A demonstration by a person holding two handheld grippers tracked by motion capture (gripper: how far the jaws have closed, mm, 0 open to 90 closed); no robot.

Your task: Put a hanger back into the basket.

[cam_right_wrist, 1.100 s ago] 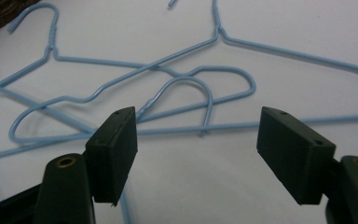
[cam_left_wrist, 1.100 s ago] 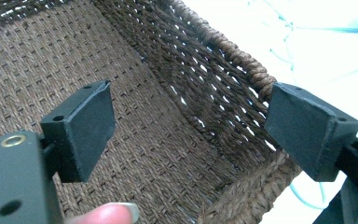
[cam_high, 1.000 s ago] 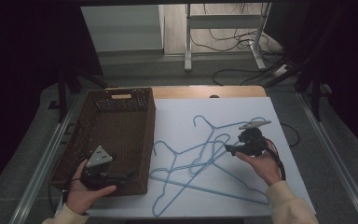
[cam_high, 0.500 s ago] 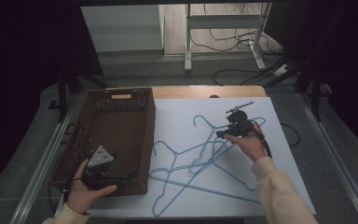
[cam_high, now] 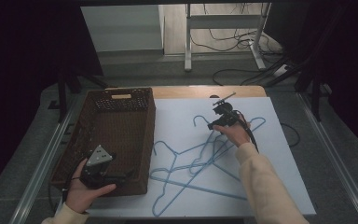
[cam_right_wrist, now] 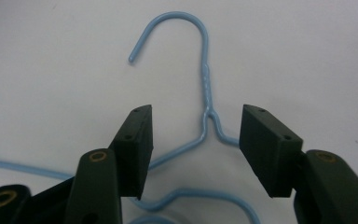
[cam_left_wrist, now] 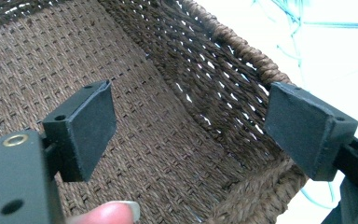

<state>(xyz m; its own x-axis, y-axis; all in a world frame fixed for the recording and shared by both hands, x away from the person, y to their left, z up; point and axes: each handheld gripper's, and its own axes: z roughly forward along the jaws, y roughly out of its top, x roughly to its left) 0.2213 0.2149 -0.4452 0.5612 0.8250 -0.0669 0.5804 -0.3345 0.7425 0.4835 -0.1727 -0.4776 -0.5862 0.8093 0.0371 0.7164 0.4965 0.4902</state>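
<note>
The right claw (cam_high: 218, 122) is hovering over the far part of the white surface (cam_high: 284, 154), above the neck of a light blue wire hanger (cam_right_wrist: 207, 100) that is lying flat there. In the right gripper view its two black jaws are standing apart on either side of that neck, just below the twisted stem and the hook; they have just been closing in, yet the pads are not pressing on the wire, so the claw is open with the hanger between its jaws. In the high view that hanger's hook is curling just left of the claw, and more blue hangers (cam_high: 191, 172) are lying tangled in a loose heap nearer the person, crossing one another. The left claw (cam_high: 121, 177) is resting low inside the near end of the brown woven basket (cam_high: 121, 100), which is sitting on the left side of the surface, just beside the heap. In the left gripper view its jaws are spread wide with nothing between them, the basket's woven floor and curved wall (cam_left_wrist: 223, 93) showing behind them, and a fingertip is peeking in at the bottom edge.
</note>
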